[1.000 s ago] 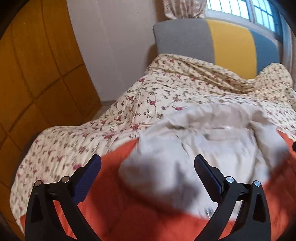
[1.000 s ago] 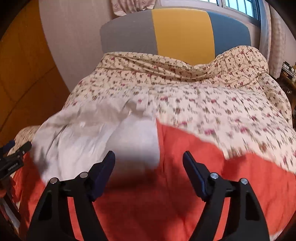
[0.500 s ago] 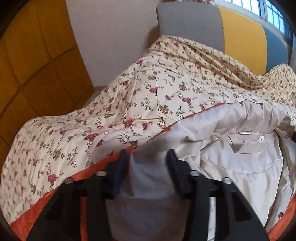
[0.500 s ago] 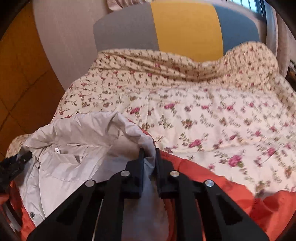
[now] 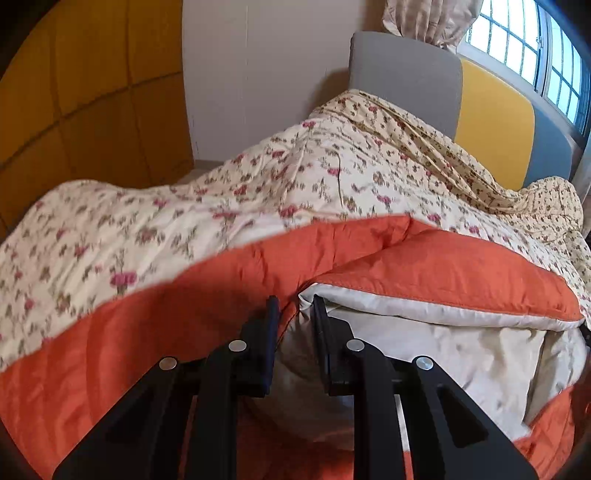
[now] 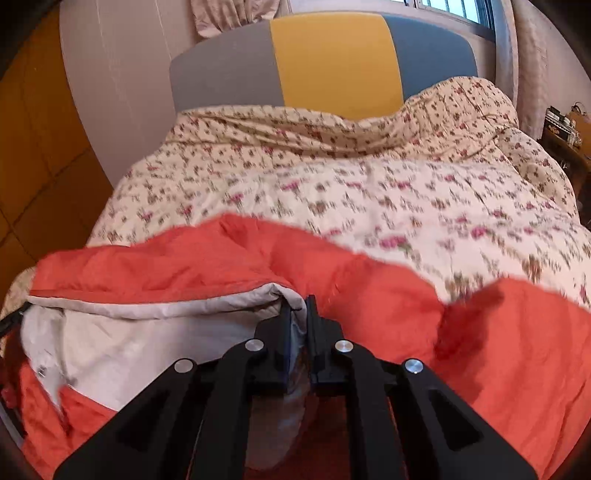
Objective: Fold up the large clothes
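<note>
orange jacket [image 5: 443,273] pinched in left gripper [image 5: 294,306], right gripper [image 6: 298,306]

Two fisheye cameras, each riding behind its own tool, look forward and steeply down along the fingers at close range; the left tool [image 5: 294,306] view faces the bed's flowered quilt [image 5: 221,206] with the headboard [image 5: 461,107] and window [image 5: 532,48] at upper right; the right tool [image 6: 298,308] view meets the headboard [image 6: 332,62] head-on; both share the orange-and-cream jacket [image 5: 443,269] [image 6: 147,266], quilt [image 6: 369,184], headboard and curtain [image 5: 424,18] [image 6: 236,14].
</note>
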Tool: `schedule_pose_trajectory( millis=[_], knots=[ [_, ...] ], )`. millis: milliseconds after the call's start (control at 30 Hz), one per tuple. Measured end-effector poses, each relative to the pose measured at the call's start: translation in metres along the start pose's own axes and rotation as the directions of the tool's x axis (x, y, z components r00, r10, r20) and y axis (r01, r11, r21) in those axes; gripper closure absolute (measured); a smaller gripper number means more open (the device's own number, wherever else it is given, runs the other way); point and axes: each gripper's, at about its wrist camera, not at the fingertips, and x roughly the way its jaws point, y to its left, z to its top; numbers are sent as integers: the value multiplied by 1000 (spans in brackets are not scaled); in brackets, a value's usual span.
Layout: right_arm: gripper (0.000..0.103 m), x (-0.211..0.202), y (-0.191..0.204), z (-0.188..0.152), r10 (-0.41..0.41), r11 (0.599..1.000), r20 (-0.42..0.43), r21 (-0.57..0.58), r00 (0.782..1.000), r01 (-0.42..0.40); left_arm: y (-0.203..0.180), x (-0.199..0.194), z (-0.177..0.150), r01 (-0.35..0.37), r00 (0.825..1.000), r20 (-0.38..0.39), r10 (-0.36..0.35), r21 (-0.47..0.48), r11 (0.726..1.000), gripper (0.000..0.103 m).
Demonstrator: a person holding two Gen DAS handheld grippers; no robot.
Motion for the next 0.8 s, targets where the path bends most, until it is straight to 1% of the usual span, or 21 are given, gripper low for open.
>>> schedule_pose_trajectory(
  millis=[67, 100, 133, 200, 233, 267, 300, 333, 400, 467, 500, 567, 633, 700, 767, 800],
  knots=[
    [96, 1, 2, -3, -13, 1000, 8, -7, 1000, 13, -1, -1, -6, 10, 1000, -7, -10, 15, 1000, 84],
    [96, 1, 2, -4, -17, 1000, 12, -11, 1000, 18, -1, -7, -8, 11, 1000, 9, -11, 18, 1000, 81],
    [96, 1, 2, -6, -17, 1000, 17, -10, 1000, 17, -1, -15, -10, -9, 1000, 29, 9, 22, 1000, 75],
    [96, 1, -1, -8, -6, 1000, 25, 2, 1000, 6, -1, -32, -16, -88, 994, 60, 87, 13, 996, 28],
    [96, 1, -3, -9, 2, 1000, 28, 10, 1000, -2, 0, -42, -17, -93, 992, 84, 93, -7, 996, 24],
    [96, 1, -4, -9, 5, 1000, 30, 12, 1000, -5, 0, -57, -19, -59, 989, 134, 65, -43, 997, 23],
    [96, 1, -4, -10, 7, 1000, 32, 14, 999, -7, -3, -67, -19, -35, 985, 164, 44, -62, 997, 23],
    [96, 0, -4, -10, 7, 1000, 33, 13, 999, -8, -10, -73, -16, -26, 983, 180, 37, -65, 998, 23],
    [96, 0, -4, -11, 8, 1000, 36, 14, 999, -9, -33, -80, -7, 14, 980, 200, -5, -42, 999, 23],
    [96, -1, -4, -11, 10, 1000, 39, 14, 999, -11, -59, -77, 5, 31, 980, 198, -31, 4, 1000, 24],
    [96, -1, -4, -11, 10, 1000, 38, 14, 999, -10, -75, -75, 10, 38, 979, 198, -43, 30, 999, 28],
    [95, -1, -4, -11, 8, 1000, 40, 11, 999, -8, -104, -62, 18, 44, 981, 185, -59, 84, 995, 35],
    [95, -1, -4, -11, 7, 1000, 42, 10, 999, -7, -123, -42, 19, 46, 987, 147, -60, 97, 994, 38],
    [95, -1, -4, -11, 8, 1000, 42, 10, 999, -8, -131, -24, 12, 41, 994, 97, -51, 99, 994, 46],
    [94, -1, -3, -12, 9, 1000, 43, 6, 999, -9, -128, -3, -5, 35, 997, 59, -40, 85, 996, 47],
    [93, -1, -2, -12, 7, 1000, 44, 2, 999, -7, -124, 7, -17, 63, 997, 43, -67, 74, 995, 47]
  ],
)
